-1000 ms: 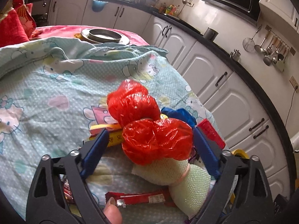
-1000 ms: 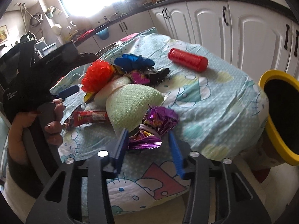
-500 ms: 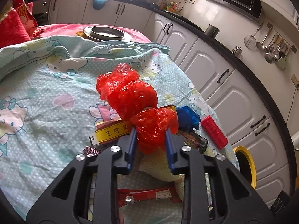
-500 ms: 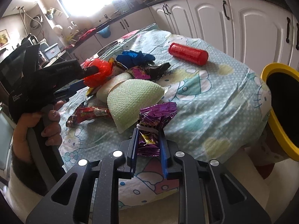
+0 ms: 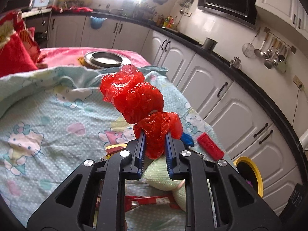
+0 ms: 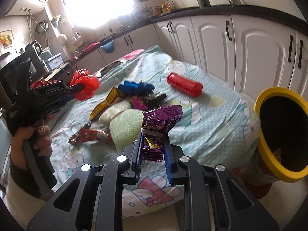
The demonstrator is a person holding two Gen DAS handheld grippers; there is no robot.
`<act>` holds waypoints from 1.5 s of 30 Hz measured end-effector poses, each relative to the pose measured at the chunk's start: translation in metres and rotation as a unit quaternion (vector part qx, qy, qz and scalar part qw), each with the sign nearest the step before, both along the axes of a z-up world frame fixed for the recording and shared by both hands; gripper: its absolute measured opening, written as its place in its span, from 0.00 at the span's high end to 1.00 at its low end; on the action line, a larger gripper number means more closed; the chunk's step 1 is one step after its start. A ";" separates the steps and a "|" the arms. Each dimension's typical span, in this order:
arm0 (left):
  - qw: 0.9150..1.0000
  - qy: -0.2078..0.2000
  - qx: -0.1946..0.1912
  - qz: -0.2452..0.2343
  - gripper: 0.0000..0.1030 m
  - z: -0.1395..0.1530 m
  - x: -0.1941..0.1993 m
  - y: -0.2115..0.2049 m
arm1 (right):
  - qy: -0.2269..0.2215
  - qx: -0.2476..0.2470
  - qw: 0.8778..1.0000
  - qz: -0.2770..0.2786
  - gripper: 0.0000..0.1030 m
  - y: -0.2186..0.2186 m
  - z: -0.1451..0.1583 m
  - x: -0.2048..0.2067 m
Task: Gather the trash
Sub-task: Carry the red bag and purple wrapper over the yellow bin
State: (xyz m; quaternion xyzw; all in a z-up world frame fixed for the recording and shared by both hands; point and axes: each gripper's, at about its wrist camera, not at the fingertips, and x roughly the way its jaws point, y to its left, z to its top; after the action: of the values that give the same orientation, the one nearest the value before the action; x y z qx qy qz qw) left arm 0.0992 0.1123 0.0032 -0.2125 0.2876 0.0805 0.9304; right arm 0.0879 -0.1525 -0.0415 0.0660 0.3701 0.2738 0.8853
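The left gripper (image 5: 154, 144) pinches a red bag (image 5: 134, 98) above the table (image 5: 48, 119). The right gripper (image 6: 153, 144) pinches a purple wrapper (image 6: 161, 119) near the table's front edge.

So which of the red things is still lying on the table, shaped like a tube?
The red ribbed roll, lying on its side near the cabinets. The red plastic bag is crumpled and pinched up in the left gripper.

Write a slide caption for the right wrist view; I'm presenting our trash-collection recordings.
Right gripper clamps a purple snack wrapper beside the yellow-rimmed bin; left gripper holds a red plastic bag.
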 end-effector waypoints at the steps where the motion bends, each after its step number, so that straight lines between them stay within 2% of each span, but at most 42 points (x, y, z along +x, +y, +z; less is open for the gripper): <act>1: 1.000 -0.003 0.004 -0.003 0.88 0.002 0.000 -0.004 | -0.006 0.000 1.000 -0.001 0.81 -0.002 0.003 0.000; 9: 0.998 -0.021 0.031 -0.046 0.88 0.016 0.000 -0.042 | -0.051 0.000 0.999 -0.018 0.81 -0.020 0.026 0.002; 15: 0.996 -0.027 0.046 -0.078 0.88 0.021 0.003 -0.068 | -0.068 0.007 0.997 -0.044 0.81 -0.042 0.037 0.008; 36: 0.982 -0.033 0.076 -0.168 0.88 0.025 0.014 -0.143 | -0.090 0.015 0.987 -0.130 0.81 -0.120 0.053 0.018; 45: 0.974 -0.035 0.085 -0.208 0.88 0.023 0.020 -0.179 | -0.080 0.007 0.982 -0.172 0.81 -0.156 0.048 0.023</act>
State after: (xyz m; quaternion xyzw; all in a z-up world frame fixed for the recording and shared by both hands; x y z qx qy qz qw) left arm 0.1196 -0.0662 0.0260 -0.0707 0.2848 -0.0984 0.9509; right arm 0.1111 -0.3086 0.0064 0.1132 0.2787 0.1243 0.9455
